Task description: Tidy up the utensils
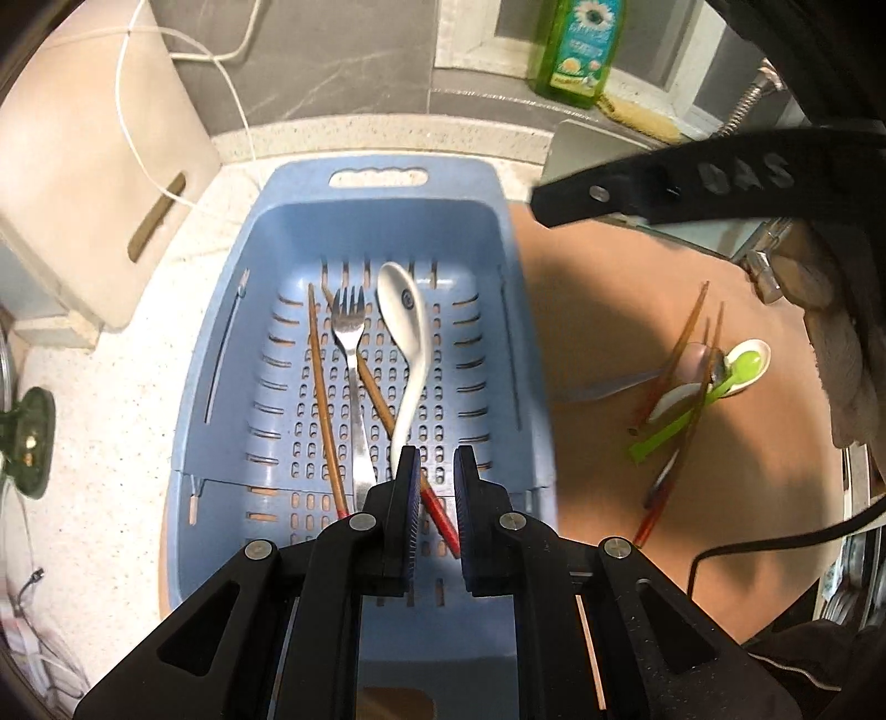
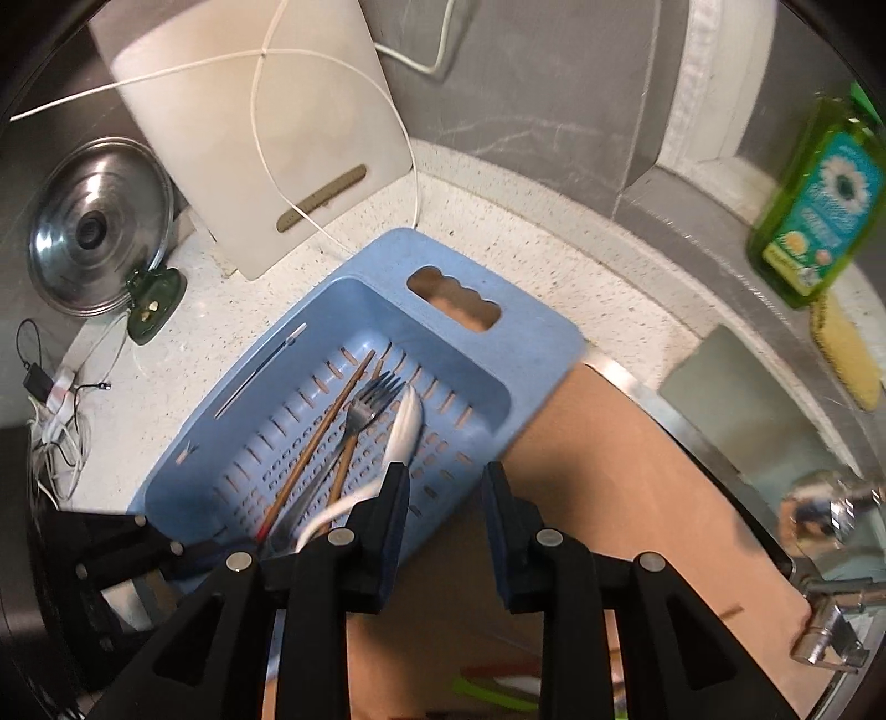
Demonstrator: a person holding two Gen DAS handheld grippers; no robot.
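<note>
A blue slotted basket (image 1: pixel 288 232) holds a white ceramic spoon (image 1: pixel 407 332), a metal fork (image 1: pixel 349 327) and brown chopsticks (image 1: pixel 321 399). My left gripper (image 1: pixel 436 459) is open and empty over the basket's near end, above a red-tipped chopstick (image 1: pixel 440 515). A pile of utensils lies on the tan board to the right: a green spoon (image 1: pixel 725 371), chopsticks and white spoons. My right gripper (image 2: pixel 446 476) is open and empty, hovering over the basket's right edge (image 2: pixel 531 354). The basket's fork (image 2: pixel 371 404) and white spoon (image 2: pixel 407 426) show in the right wrist view.
A tan board (image 1: pixel 609 310) covers the sink. A white cutting board (image 1: pixel 94 183) leans on the wall at the left. A green dish soap bottle (image 1: pixel 581 44), a yellow sponge (image 2: pixel 847 349), a pot lid (image 2: pixel 99 227) and a faucet (image 2: pixel 830 609) are around.
</note>
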